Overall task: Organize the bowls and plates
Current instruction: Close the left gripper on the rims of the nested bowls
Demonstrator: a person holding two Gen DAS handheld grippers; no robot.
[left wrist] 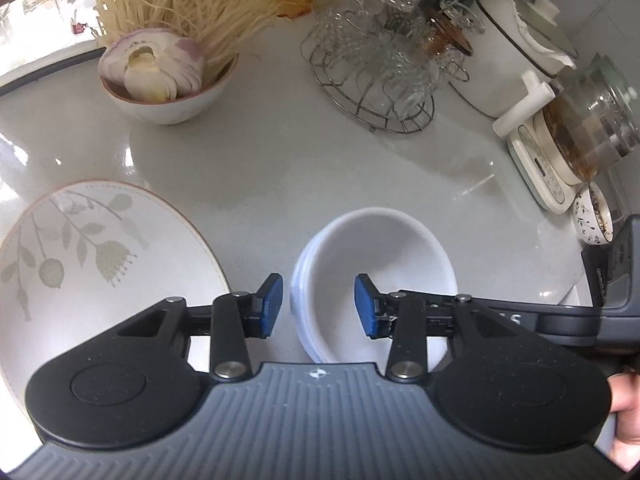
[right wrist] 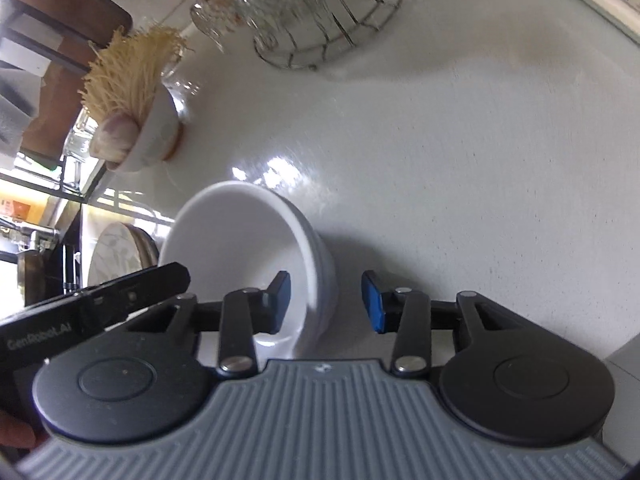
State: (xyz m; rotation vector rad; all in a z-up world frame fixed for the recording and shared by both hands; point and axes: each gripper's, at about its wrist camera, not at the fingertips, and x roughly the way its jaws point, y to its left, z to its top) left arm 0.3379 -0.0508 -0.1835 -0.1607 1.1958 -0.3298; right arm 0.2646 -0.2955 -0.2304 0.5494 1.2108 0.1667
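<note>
A stack of white bowls [left wrist: 384, 264] sits on the grey counter, also in the right wrist view [right wrist: 240, 240]. My left gripper [left wrist: 319, 306] is open, its jaws straddling the bowls' left rim, one pad outside, one inside. My right gripper [right wrist: 326, 302] is open and straddles the right rim the same way. A white plate with a leaf print [left wrist: 92, 256] lies just left of the bowls; it shows on top of other plates in the right wrist view [right wrist: 116, 252].
A bowl with noodles and onion [left wrist: 160, 80] stands at the back left. A wire rack of glasses [left wrist: 380, 68] is behind. A white pot [left wrist: 516, 48], a glass kettle on its base [left wrist: 580, 132] and a small patterned cup [left wrist: 592, 220] line the right side.
</note>
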